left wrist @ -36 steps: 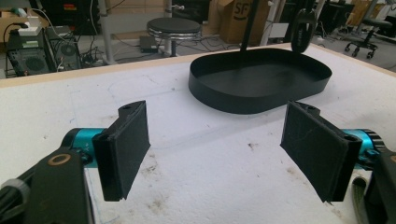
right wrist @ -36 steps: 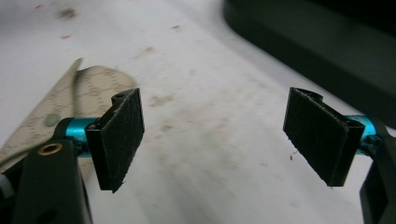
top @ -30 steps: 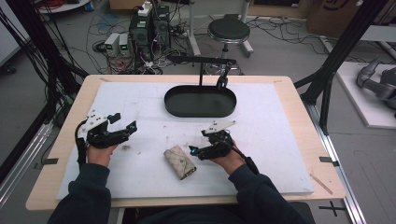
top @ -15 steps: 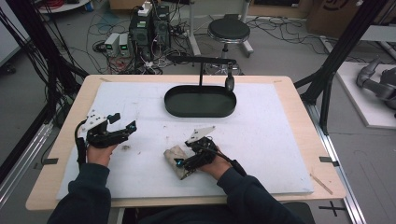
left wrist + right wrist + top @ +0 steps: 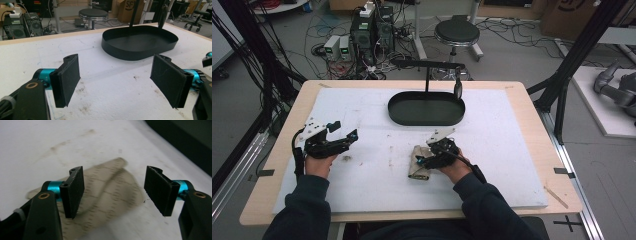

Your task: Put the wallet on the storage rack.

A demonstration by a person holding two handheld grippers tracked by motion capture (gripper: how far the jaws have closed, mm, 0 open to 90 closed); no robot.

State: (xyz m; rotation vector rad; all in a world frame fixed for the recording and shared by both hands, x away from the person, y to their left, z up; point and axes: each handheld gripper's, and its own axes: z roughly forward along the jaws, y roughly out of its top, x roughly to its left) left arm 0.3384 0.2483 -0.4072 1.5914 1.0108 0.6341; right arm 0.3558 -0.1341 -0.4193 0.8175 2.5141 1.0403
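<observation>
Two grippers agape: right gripper (image 5: 113, 192) over cloth (image 5: 110, 195), left gripper (image 5: 115, 80) apart.

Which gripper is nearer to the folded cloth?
Right. The right gripper is over the folded cloth, jaws open around it; the left gripper sits apart, farther left on the white mat.

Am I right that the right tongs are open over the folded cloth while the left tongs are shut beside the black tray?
Not quite: the left tongs are open too, jaws wide apart in the left gripper view, with the black tray ahead of them. The right tongs are indeed open over the folded cloth.
</observation>
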